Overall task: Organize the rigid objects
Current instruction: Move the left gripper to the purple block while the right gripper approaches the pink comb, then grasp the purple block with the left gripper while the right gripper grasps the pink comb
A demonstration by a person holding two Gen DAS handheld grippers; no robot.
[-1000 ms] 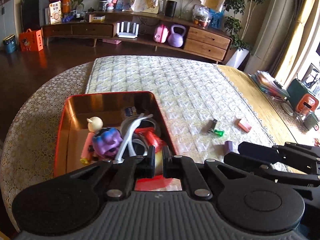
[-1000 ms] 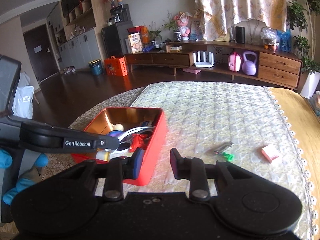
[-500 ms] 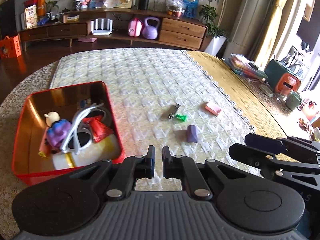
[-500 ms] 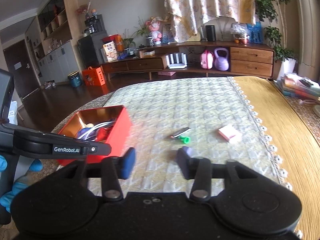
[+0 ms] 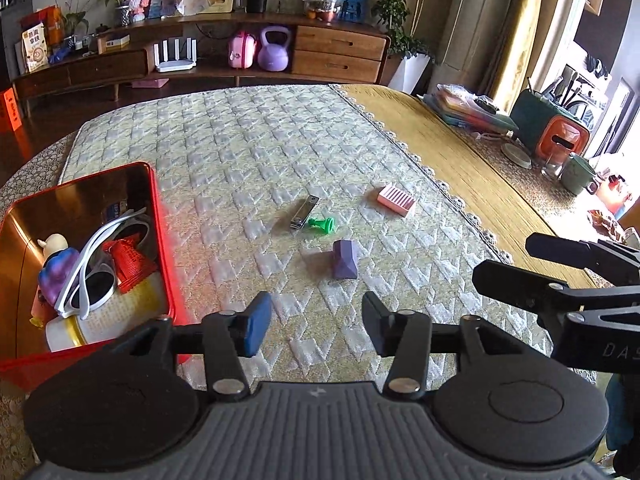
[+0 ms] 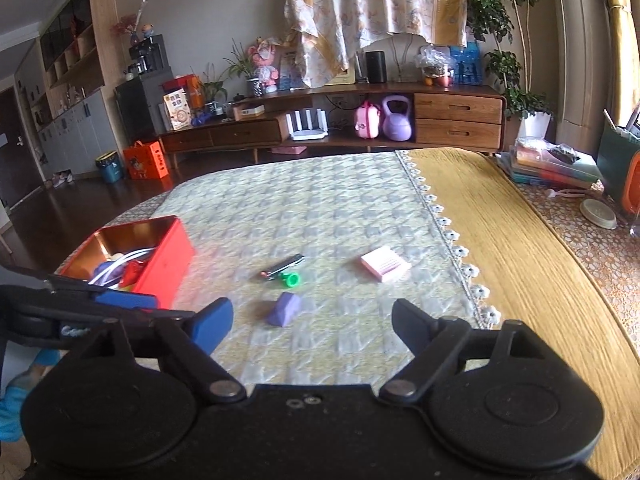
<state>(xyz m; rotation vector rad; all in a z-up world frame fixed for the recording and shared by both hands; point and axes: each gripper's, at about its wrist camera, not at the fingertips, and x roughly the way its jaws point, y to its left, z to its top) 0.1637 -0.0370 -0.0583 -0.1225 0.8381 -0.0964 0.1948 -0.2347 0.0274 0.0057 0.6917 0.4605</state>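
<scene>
Both tools hung over the quilted desk (image 5: pixel 248 152) with nothing between their fingers. The left tool (image 5: pixel 316 330) was opening, and the right tool (image 6: pixel 312 322) was opening wider. The purple block (image 5: pixel 345 258) lay just ahead of them. Beyond the block were the green piece (image 5: pixel 322 224) and the nail clipper (image 5: pixel 304 212) – touching or nearly so. The pink eraser (image 5: pixel 396 199) lay to the block's right, the red box (image 5: pixel 158 216) well to its left, already holding sunglasses (image 5: pixel 94 276) and toys.

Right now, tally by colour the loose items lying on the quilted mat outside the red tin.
Purple: 1, the faceted block
Green: 1, the small peg
Pink: 1, the ridged block
Silver: 1, the nail clipper
Total: 4
</scene>
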